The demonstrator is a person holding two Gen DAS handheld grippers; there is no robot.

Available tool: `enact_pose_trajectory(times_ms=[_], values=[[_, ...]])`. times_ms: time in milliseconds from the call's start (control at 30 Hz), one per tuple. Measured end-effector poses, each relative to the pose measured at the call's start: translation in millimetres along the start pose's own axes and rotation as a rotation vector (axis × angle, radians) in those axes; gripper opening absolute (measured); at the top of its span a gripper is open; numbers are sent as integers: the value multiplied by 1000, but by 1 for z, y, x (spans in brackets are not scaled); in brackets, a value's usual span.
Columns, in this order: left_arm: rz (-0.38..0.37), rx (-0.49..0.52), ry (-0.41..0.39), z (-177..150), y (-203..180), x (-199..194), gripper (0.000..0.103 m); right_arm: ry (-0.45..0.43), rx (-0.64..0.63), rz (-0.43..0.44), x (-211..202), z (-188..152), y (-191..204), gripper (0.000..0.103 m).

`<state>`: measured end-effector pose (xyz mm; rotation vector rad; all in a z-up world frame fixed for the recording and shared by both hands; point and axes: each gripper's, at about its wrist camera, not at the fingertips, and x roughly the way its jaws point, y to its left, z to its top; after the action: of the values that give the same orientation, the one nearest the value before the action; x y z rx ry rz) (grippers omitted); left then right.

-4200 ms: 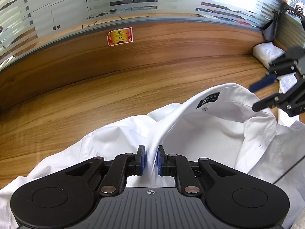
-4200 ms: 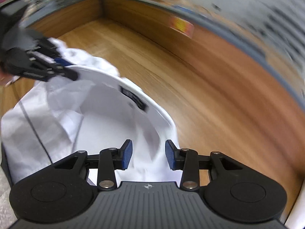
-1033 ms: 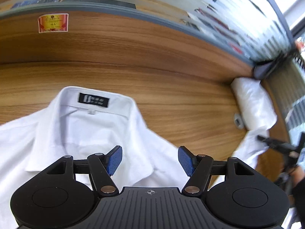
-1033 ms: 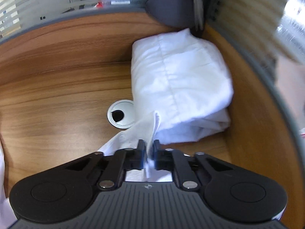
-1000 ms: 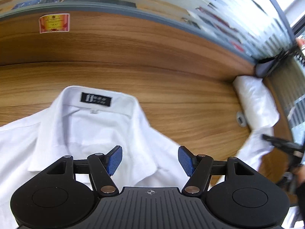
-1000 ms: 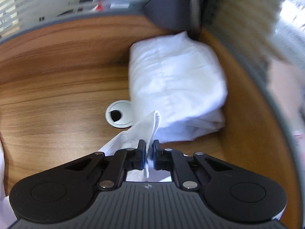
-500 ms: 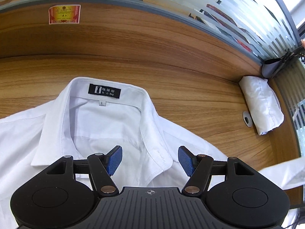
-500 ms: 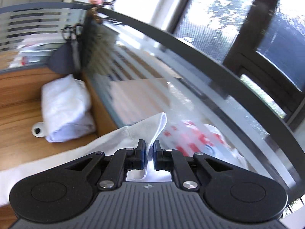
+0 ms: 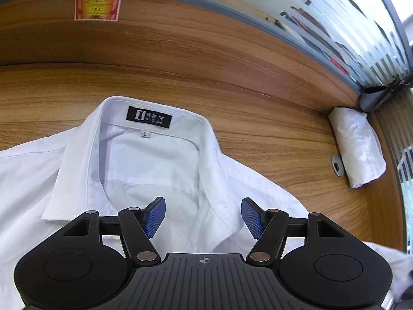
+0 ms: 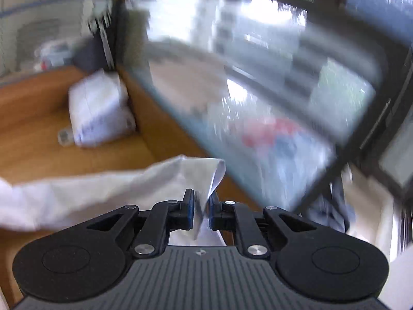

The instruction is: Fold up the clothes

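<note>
A white collared shirt (image 9: 144, 170) lies face up on the wooden table (image 9: 232, 82), its collar with a black label (image 9: 149, 117) towards the far side. My left gripper (image 9: 203, 217) hovers open just above the shirt's front below the collar, with nothing between its blue pads. My right gripper (image 10: 200, 209) is shut on the cuff end of the shirt's sleeve (image 10: 108, 188), which stretches away to the left over the table. The right wrist view is blurred by motion.
A folded white garment (image 9: 357, 146) lies in the table's far right corner beside a round cable grommet (image 9: 337, 168); the same folded garment (image 10: 99, 111) shows in the right wrist view. Frosted glass partitions (image 9: 322, 25) with a wooden panel enclose the table at the back and right. A red and yellow sticker (image 9: 98, 7) is on the panel.
My right gripper has carried the sleeve end outward and higher, away from the folded garment, drawing the sleeve out. The left gripper stayed open over the shirt and drew slightly closer.
</note>
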<state>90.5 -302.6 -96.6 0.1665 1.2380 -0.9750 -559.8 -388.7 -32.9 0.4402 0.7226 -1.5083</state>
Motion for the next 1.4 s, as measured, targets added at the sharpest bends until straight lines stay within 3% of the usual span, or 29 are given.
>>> enact_pose_trajectory(times_ms=[133,267,367,533,600,833,1133,1233,1300,1333,1367,1400], values=[[-6,60,-6,-4,-10,-7,68,92,13,-15,5,-49,-3,13],[-23,118,6,-9,-23,-15,68,206,34,-62,5,-92,-5,22],[-43,208,23,-16,-43,-19,69,239,10,-97,4,-101,-2,35],[-84,397,62,-29,-90,-21,74,217,-132,-126,-7,-91,4,53],[-103,467,78,-38,-110,-19,77,208,-213,-91,-10,-83,7,62],[-139,658,159,-73,-177,5,81,211,-503,62,-4,-57,29,69],[-52,851,216,-110,-228,47,81,240,-744,181,23,-32,48,69],[-13,911,222,-120,-241,61,80,278,-804,223,31,-32,53,62],[33,966,216,-128,-245,68,76,302,-833,236,36,-32,55,43],[55,993,217,-131,-245,71,67,312,-841,233,37,-32,56,36],[79,1013,215,-134,-244,72,52,316,-843,222,37,-33,56,24],[92,1022,211,-134,-241,71,46,320,-845,212,38,-33,55,16]])
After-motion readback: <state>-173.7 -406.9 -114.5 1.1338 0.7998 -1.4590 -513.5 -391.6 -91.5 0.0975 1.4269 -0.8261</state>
